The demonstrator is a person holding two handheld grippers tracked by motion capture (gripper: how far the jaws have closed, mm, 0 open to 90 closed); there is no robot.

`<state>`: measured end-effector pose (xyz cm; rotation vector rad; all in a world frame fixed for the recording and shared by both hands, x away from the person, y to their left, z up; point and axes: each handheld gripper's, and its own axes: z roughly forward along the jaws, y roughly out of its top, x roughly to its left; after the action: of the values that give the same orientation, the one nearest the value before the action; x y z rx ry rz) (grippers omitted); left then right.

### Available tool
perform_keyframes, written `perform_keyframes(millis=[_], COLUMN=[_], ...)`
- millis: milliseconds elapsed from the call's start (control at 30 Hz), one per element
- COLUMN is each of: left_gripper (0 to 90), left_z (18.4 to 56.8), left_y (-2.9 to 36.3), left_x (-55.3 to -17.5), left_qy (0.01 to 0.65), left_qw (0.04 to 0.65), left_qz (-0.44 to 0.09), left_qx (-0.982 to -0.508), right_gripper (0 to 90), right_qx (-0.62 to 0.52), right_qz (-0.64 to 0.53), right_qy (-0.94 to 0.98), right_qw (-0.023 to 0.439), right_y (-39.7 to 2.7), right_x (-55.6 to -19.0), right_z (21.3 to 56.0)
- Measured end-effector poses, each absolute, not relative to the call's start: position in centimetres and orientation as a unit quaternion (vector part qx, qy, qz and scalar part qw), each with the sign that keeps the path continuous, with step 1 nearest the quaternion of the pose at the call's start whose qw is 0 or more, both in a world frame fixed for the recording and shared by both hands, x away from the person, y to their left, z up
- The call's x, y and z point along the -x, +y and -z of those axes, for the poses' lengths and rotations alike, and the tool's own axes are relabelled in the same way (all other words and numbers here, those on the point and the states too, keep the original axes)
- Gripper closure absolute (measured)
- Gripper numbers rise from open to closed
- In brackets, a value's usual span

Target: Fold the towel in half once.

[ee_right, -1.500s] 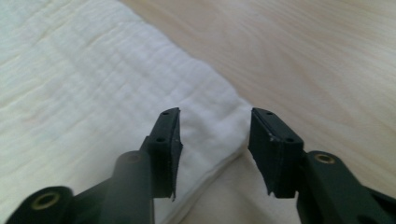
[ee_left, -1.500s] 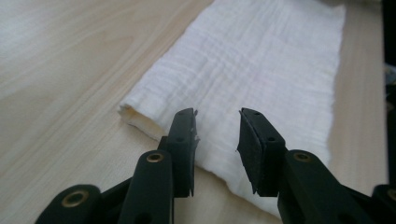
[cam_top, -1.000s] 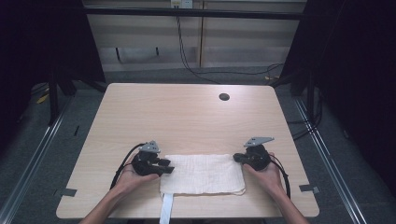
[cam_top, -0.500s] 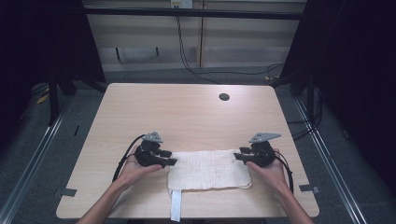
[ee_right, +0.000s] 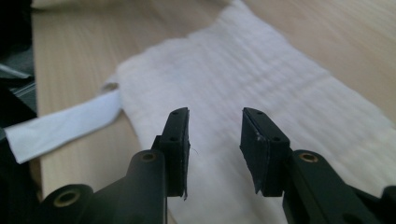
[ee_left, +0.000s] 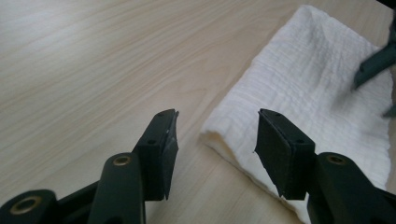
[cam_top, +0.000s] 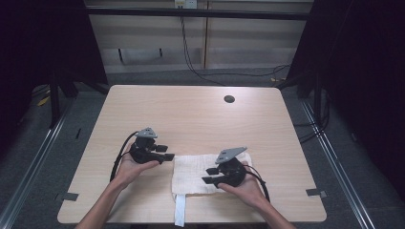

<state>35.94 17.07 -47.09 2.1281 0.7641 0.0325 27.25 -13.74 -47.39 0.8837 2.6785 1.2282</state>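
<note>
Both sets of jaws are open with nothing between them. The left gripper point(ee_left: 212, 156) has just been opening, and the folded edge of the white towel point(ee_left: 317, 102) lies just beyond its pads, untouched. The right gripper point(ee_right: 215, 149) sprang open from a shut grip, then eased in slightly, and now hovers over the middle of the cloth. In the high view the towel point(cam_top: 196, 174) sits lower centre of the frame, narrower than a second ago: its right end is folded in over the left part, with the white tag strip point(cam_top: 179, 214) hanging off the near table point(cam_top: 191, 114) edge. The left gripper point(cam_top: 165, 152) sits just off the towel's left edge, and the right gripper point(cam_top: 210, 175) has moved in over the towel's right part. I read this as one fold done and released; the next step is probably a regrip for another fold.
</note>
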Motion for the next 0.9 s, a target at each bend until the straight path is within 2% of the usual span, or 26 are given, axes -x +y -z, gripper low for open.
perform_keyframes(millis=[133,200,433,900], left_gripper=[46.4,46.4,46.2,45.7], left_z=[47.1,47.2,47.4,48.2], left_y=[18.0,18.3,19.0,18.4], left_x=[-36.0,-35.9,-36.2,-36.5], left_qy=[0.316,0.318,0.324,0.321], left_qw=[0.426,0.423,0.424,0.409], left_qz=[-0.019,-0.022,-0.022,-0.019], left_qx=[-0.848,-0.848,-0.845,-0.854], right_gripper=[58.4,56.7,52.2,44.9], right_qx=[-0.257,-0.235,-0.214,-0.18], right_qz=[-0.4,-0.385,-0.39,-0.376], right_qy=[0.88,0.892,0.895,0.909], right_qw=[0.013,0.02,0.005,0.008], right_y=[-10.5,-8.9,-6.0,-3.9], right_x=[-27.3,-27.3,-27.7,-27.1], right_z=[47.6,47.7,47.9,49.5])
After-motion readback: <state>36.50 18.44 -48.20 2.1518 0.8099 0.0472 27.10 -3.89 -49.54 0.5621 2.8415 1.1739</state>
